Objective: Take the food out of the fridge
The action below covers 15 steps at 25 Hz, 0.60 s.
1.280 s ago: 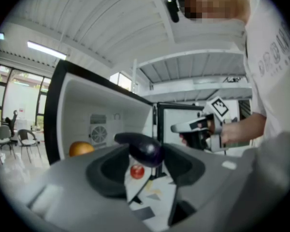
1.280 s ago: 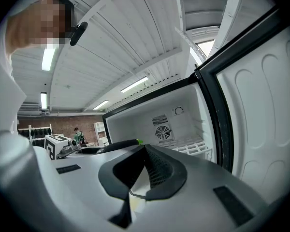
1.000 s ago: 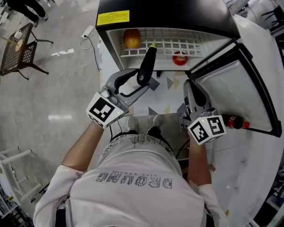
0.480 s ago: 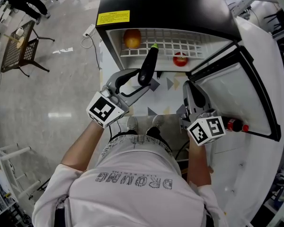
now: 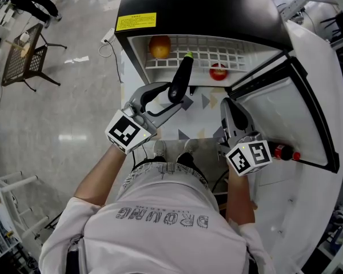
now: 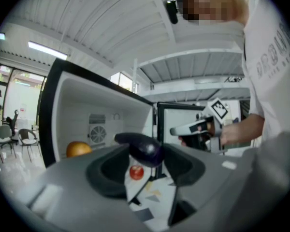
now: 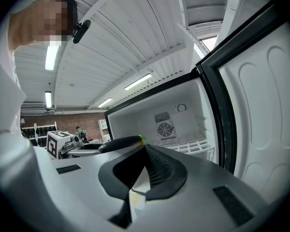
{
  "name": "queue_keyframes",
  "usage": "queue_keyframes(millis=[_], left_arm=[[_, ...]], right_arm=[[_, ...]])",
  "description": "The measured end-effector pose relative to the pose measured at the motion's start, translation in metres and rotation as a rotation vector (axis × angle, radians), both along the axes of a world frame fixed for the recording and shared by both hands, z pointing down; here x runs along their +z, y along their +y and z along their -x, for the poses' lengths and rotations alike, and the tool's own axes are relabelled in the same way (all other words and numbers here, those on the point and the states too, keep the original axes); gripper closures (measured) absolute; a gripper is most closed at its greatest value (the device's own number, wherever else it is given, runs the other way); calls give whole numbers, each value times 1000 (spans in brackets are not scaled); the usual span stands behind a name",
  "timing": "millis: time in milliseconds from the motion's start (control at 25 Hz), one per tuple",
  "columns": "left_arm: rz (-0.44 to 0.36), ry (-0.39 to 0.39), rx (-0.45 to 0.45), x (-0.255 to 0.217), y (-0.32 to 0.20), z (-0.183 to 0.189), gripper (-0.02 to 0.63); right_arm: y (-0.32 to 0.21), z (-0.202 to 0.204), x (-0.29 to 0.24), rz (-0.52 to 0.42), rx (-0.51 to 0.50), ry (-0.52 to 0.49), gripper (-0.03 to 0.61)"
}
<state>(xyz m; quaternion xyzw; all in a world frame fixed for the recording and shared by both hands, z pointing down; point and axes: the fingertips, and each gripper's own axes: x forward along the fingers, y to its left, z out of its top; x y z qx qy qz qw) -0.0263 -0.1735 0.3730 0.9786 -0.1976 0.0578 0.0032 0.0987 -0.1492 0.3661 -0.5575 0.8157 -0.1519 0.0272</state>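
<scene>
A dark purple eggplant (image 5: 180, 79) with a green stem end is clamped in my left gripper (image 5: 172, 97), just in front of the open fridge (image 5: 200, 10). The left gripper view shows it (image 6: 146, 149) lying across the jaws. On the fridge's white wire shelf (image 5: 200, 56) lie an orange fruit (image 5: 159, 46) at the left and a small red fruit (image 5: 218, 71) at the right. My right gripper (image 5: 233, 112) hangs level beside the open door, its tips (image 7: 145, 147) together with nothing between them. The eggplant (image 7: 121, 143) also shows in the right gripper view.
The fridge door (image 5: 291, 124) stands open at the right, with a red-capped bottle (image 5: 283, 150) in its rack. A patterned mat (image 5: 203, 103) lies on the floor before the fridge. A wicker chair (image 5: 23, 64) and a power strip (image 5: 106, 37) are at the left.
</scene>
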Motion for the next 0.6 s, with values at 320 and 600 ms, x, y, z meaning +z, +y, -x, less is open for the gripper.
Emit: queue_keyframes(millis=[320, 600], left_arm=[[1, 10, -3, -1, -2, -1, 385], [0, 12, 0, -1, -3, -4, 385]], right_arm=[[-1, 1, 2, 3, -4, -1, 578], [-4, 0, 4, 7, -6, -3, 578]])
